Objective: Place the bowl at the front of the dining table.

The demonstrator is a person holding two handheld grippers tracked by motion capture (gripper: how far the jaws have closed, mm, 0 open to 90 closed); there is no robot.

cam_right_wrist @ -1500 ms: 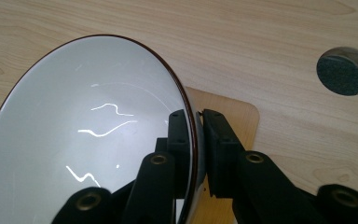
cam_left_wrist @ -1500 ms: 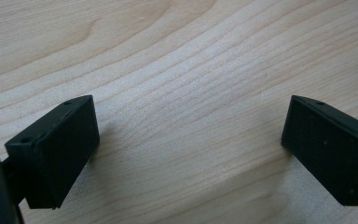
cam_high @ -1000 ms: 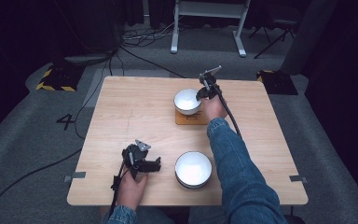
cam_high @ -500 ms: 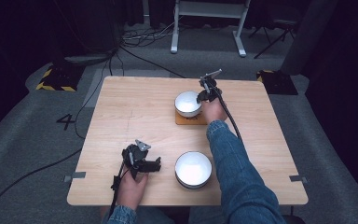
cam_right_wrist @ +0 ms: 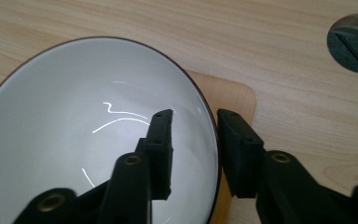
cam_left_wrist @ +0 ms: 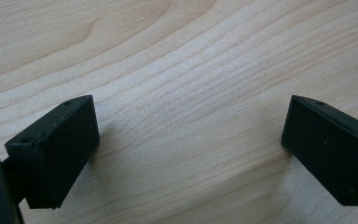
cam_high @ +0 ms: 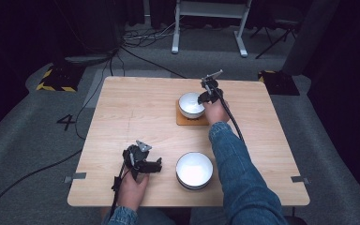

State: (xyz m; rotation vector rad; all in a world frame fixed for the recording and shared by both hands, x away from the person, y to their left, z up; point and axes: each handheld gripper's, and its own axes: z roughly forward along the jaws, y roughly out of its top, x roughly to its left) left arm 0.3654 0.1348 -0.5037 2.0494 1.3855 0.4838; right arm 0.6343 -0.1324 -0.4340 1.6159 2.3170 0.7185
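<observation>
Right gripper view: right hand-held gripper (cam_right_wrist: pixel 193 140) jaws, just parted, straddle the cropped bowl (cam_right_wrist: pixel 74 116) rim, seemingly untouching.

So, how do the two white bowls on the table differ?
The far bowl sits on a brown mat; the near bowl sits straight on the table. The right tool straddles the far bowl's rim, one jaw inside and one outside, and its jaws have just been opening; the near bowl is untouched, with the left tool open beside it. Both are white inside, dark-rimmed, upright and empty.
</observation>
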